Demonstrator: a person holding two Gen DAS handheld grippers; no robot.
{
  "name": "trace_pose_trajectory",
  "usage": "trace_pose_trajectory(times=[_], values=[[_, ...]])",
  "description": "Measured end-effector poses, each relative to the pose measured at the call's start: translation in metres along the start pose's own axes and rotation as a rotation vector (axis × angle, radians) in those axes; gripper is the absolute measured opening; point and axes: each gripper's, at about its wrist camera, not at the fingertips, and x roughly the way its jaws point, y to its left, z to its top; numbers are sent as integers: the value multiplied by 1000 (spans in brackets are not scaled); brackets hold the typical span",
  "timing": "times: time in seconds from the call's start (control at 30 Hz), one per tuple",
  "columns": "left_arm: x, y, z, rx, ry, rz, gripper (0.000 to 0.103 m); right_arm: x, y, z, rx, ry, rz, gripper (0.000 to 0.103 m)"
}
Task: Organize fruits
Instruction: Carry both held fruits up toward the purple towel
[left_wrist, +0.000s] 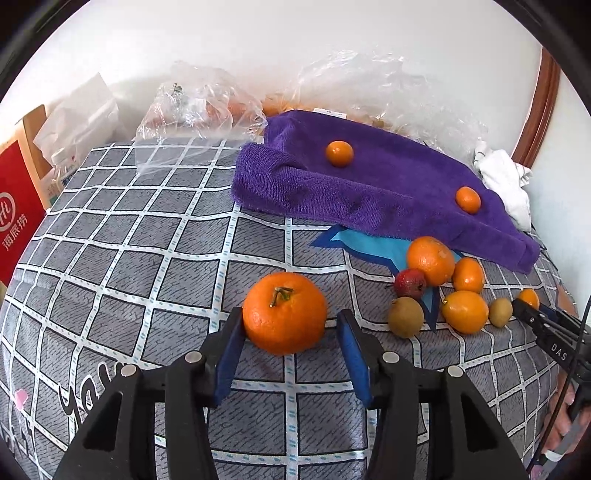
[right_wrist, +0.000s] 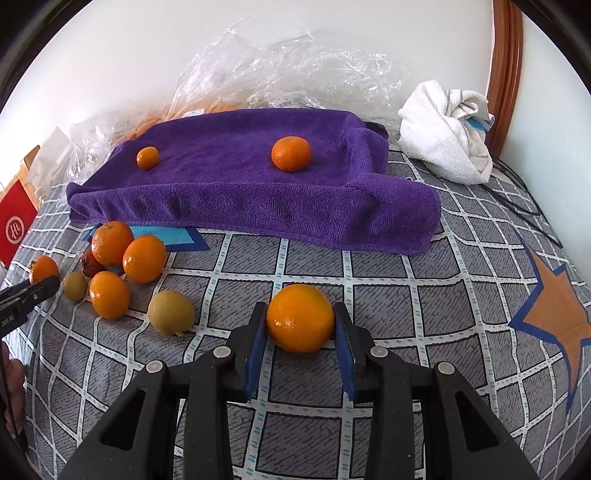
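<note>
Left gripper (left_wrist: 291, 332) straddles the stemmed mandarin (left_wrist: 284, 312), its right pad clear of the peel, fruit pile (left_wrist: 443, 288) at three o'clock. Right gripper (right_wrist: 300, 325) clamps an orange (right_wrist: 300, 317); purple towel (right_wrist: 240, 192) at twelve o'clock.

Grey checked bedspread (right_wrist: 424, 280), purple towel (right_wrist: 229, 192), loose oranges (right_wrist: 110, 293), white cloth (right_wrist: 443, 140)

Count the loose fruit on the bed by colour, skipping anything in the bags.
Orange fruit: 7
Red fruit: 1
Green-brown fruit: 2
Total: 10
Contents of the clear bags are too hidden to count.
</note>
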Motion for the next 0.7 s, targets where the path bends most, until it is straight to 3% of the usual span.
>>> trace_pose_trajectory(times=[0.2, 0.43, 0.5, 0.7], values=[[-1, 3, -1, -21, -3, -23, 49, -1, -9, 0, 54, -5, 47, 35], [-1, -2, -1, 2, 1, 8, 49, -3, -4, -1, 18, -1, -18, 34], [-2, 1, -2, -16, -4, 10, 43, -4, -8, -1, 30, -4, 6, 34], [-8, 18, -4, -102, -27, -69, 40, -8, -19, -1, 84, -31, 53, 34]])
